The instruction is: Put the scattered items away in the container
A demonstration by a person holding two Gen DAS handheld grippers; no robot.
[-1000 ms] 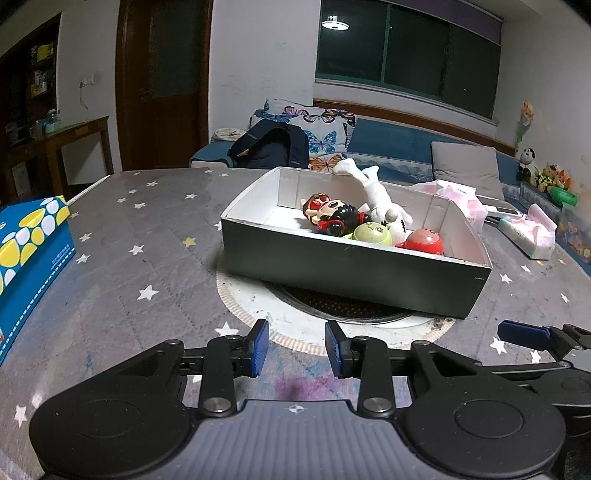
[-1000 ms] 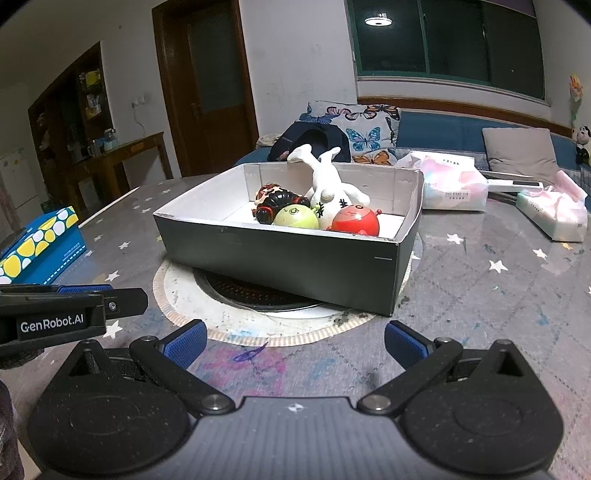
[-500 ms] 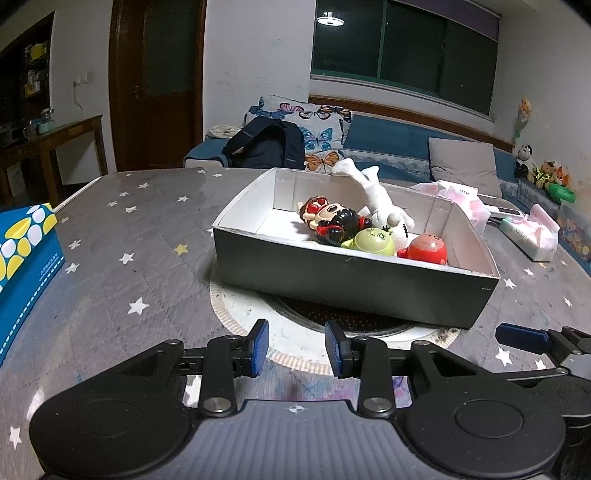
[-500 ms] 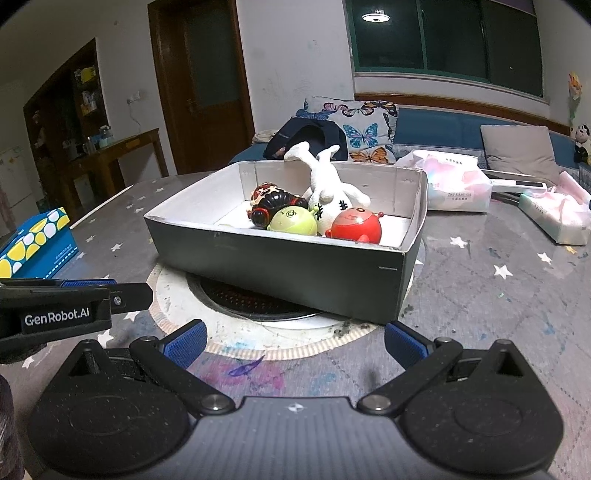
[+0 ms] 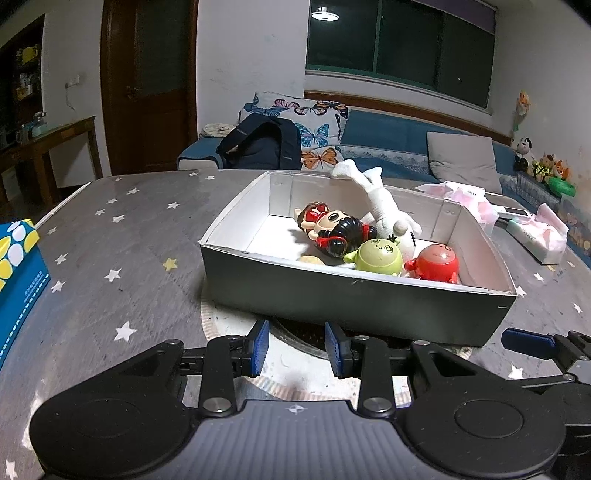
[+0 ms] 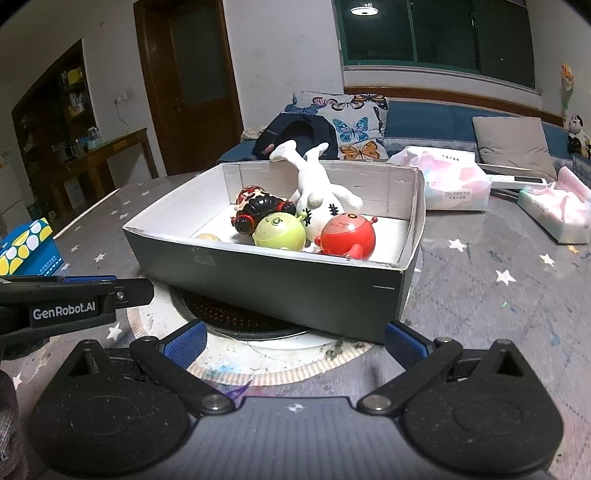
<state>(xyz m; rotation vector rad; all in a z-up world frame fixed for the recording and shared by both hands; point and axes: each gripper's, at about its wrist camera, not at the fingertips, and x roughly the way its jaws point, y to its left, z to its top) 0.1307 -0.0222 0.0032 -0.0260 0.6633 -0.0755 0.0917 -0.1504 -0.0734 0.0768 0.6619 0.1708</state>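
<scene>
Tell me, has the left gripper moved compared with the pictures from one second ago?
Yes. In the left wrist view the box sits closer to the left gripper than before, so the gripper has moved forward toward it, jaws apart and empty.

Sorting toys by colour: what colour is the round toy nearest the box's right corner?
Red toy, clearest in the right wrist view.

A ceiling lamp (image 5: 322, 14) above my view lights the room evenly but dimly. The window (image 6: 436, 31) is black. Fisheye bends the edges, corners go dark, table (image 6: 517, 306) edges smear slightly.
</scene>
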